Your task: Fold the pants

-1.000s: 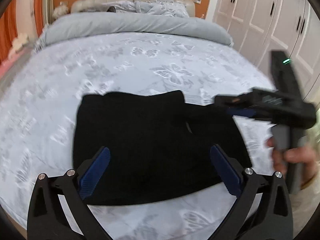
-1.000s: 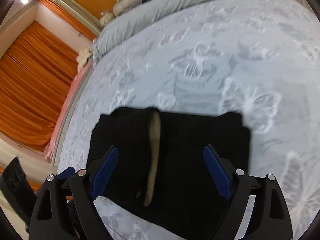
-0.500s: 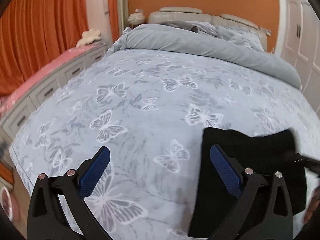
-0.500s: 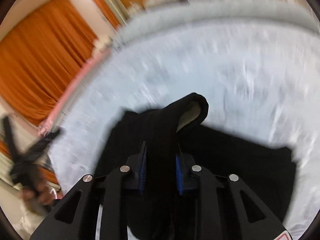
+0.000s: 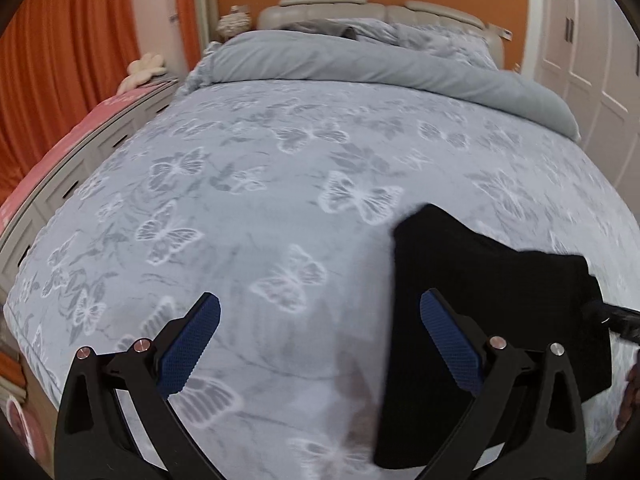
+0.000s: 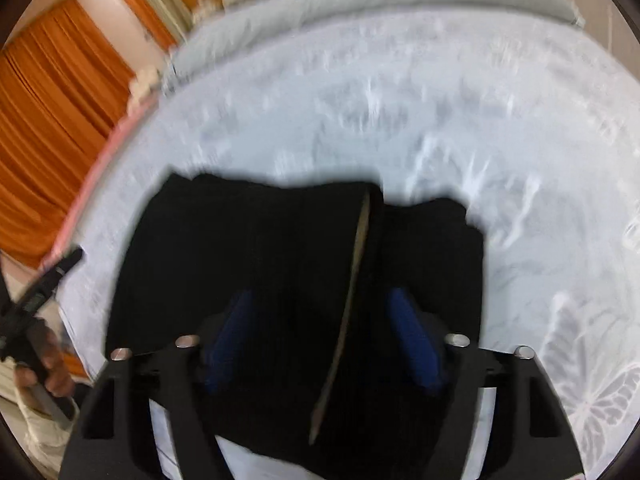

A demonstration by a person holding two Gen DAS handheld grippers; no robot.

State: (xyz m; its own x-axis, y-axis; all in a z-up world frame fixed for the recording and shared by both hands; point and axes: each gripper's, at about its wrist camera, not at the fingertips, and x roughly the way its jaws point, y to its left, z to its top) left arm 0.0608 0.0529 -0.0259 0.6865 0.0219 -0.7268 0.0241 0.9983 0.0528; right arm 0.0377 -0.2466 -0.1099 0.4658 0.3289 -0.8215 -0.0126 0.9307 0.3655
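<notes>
Black folded pants (image 6: 240, 240) lie flat on the butterfly bedspread (image 5: 280, 208), with a thin tan lining edge (image 6: 352, 300) showing along a fold. My right gripper (image 6: 320, 296) hovers over them; its jaws are opening, the blue pads stand apart above the cloth and nothing is pinched. The picture is blurred. My left gripper (image 5: 320, 300) is open over bare bedspread, with the pants (image 5: 480, 272) beside and under its right finger. The right gripper's tip (image 5: 612, 316) shows at the right edge of the left wrist view.
A rolled grey duvet (image 5: 360, 64) and padded headboard (image 5: 328, 4) lie at the bed's far end. Orange curtains (image 5: 60, 60) and a pink-topped drawer unit (image 5: 80, 128) run along the left. White wardrobe doors (image 5: 592, 52) stand on the right.
The right gripper shut on a raised fold of the pants, then let go; the pants now lie flat. The left gripper swung left, off the pants and over bare bedspread.
</notes>
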